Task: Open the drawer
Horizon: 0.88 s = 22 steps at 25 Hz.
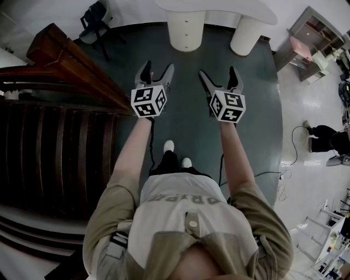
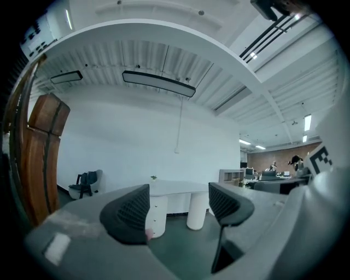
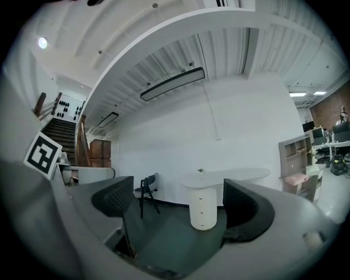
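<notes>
A: Entry. Task not yet started. Left gripper (image 1: 155, 68) and right gripper (image 1: 220, 74) are both held level, side by side, pointing toward the drawer pedestal (image 1: 186, 30). Each has its jaws spread wide with nothing between them; only carpet (image 1: 186, 120) and furniture show through the gaps.

B: Where is the target?

A: The drawers (image 3: 203, 209) are stacked in the white round pedestal under the desk top (image 1: 219, 8). Three small knobs (image 3: 202, 198) run down its front. The pedestal stands well ahead of both grippers, with no contact. In the left gripper view it sits partly behind the left-hand jaw; in the right gripper view it shows between the jaws.

B: Anything else near it?

A: A plain leg (image 1: 246, 34) stands just right of the pedestal and has no knobs. A chair (image 1: 95, 22) is well to the pedestal's left, and a wooden staircase (image 1: 54, 136) is further left and nearer the person.

B: Risks from here?

A: My judgement:
1. The knobs look small and rounded. Wide jaws closing off-centre could slip off, and the pull would then move nothing.
2. Which drawer is meant is unstated, so the wrong knob is possible.
3. A pull angled off the drawer's axis could bind it.
4. The curved front leaves little flat face for lining up.
5. The idle gripper could knock the desk edge during the reach.
</notes>
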Tool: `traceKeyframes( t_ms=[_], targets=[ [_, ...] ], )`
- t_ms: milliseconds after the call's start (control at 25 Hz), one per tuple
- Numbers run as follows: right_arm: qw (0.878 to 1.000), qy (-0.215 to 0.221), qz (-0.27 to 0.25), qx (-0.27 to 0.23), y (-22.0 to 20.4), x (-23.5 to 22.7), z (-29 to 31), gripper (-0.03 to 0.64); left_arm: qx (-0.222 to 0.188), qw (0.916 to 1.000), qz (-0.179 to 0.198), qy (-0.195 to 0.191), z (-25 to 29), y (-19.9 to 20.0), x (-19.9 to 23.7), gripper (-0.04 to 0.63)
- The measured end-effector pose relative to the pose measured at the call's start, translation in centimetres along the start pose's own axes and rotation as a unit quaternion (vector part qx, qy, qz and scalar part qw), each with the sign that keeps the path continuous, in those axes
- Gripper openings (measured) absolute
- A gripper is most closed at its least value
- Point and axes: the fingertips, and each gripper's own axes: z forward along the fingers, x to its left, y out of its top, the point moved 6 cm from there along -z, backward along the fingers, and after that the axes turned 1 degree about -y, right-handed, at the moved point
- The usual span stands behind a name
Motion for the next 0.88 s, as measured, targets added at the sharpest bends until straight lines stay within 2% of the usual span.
traceKeyframes(
  t_ms=[320,720,880],
  targets=[
    [1.000,-0.014,-0.001,0.024,-2.8,-0.9,6.6,0.500,0.024,0.9996,-0.012,-0.001,6.0,-2.5,4.6,0.353],
    [1.000,-0.028,-0.011,-0.006,2.3,-1.1,19.6,0.500,-0.017,0.9996,0.008,-0.023,17.0,4.3,11.9,0.353],
    [0.999,-0.030,-0.019,-0.017,2.9,-0.7,23.0,0.500,-0.030,0.9992,0.005,-0.026,19.4,5.3,14.6,0.353]
  ],
)
